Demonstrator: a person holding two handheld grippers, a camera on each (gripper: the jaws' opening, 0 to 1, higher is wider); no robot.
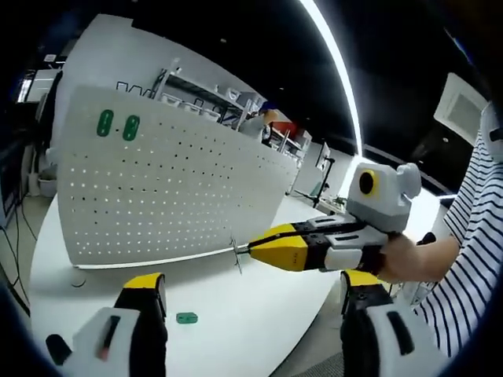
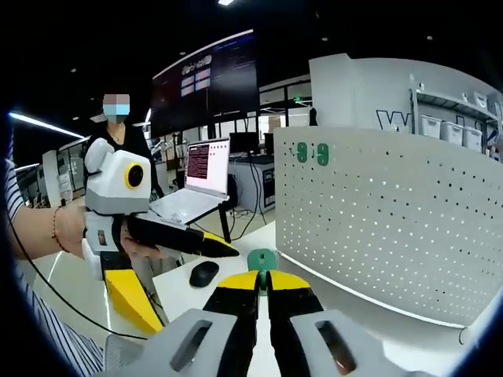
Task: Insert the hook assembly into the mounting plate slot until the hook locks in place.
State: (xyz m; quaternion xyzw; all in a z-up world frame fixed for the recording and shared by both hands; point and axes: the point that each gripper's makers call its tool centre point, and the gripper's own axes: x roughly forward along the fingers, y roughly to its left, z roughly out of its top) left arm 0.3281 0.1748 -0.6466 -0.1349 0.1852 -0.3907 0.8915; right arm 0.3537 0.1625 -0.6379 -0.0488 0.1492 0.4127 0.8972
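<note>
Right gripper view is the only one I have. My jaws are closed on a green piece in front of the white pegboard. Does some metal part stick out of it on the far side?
Observer: Yes. In the left gripper view a thin metal hook sticks out of the hook assembly at the tip of the right gripper, close to the lower edge of the pegboard. I cannot tell whether it touches.
Operator: Is there a second green piece somewhere?
Observer: Yes. A small loose green piece lies on the white table, between the open jaws of the left gripper.
</note>
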